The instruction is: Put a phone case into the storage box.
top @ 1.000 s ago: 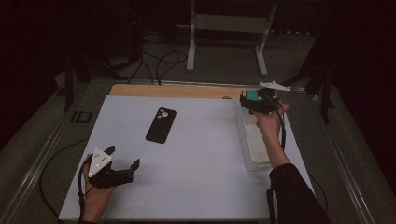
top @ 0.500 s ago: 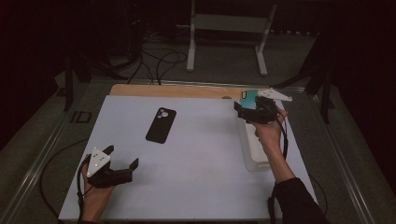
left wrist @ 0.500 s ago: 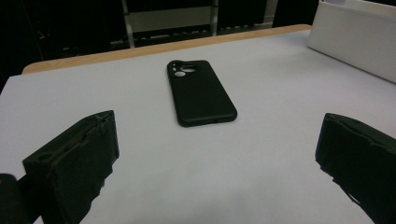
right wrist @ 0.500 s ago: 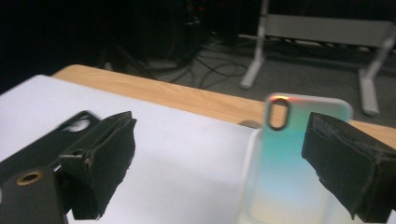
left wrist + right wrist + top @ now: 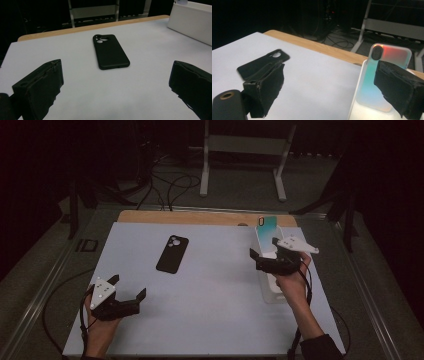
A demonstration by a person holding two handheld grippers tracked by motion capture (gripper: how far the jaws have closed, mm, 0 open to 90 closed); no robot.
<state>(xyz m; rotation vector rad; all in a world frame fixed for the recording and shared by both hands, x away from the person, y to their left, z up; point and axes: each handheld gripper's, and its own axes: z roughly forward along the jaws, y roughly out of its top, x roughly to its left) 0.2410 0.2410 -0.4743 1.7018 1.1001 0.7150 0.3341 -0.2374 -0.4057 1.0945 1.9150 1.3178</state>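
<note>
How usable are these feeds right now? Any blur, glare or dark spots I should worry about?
High view: white table sheet evenly lit, surroundings nearly black, picture soft. Left gripper view: black phone case sharp, the near jaws slightly soft. Right gripper view: black case smeared by blur; iridescent phone in the white tray shows a red-to-teal sheen, no blown-out glare.

A black phone case (image 5: 172, 253) lies flat, camera cutout away from the person, on the white-covered counter (image 5: 210, 320), well apart from a white tray (image 5: 267, 287) at the right edge where an iridescent phone case (image 5: 265, 226) leans upright; cables (image 5: 170, 185) trail across the floor beyond.
</note>
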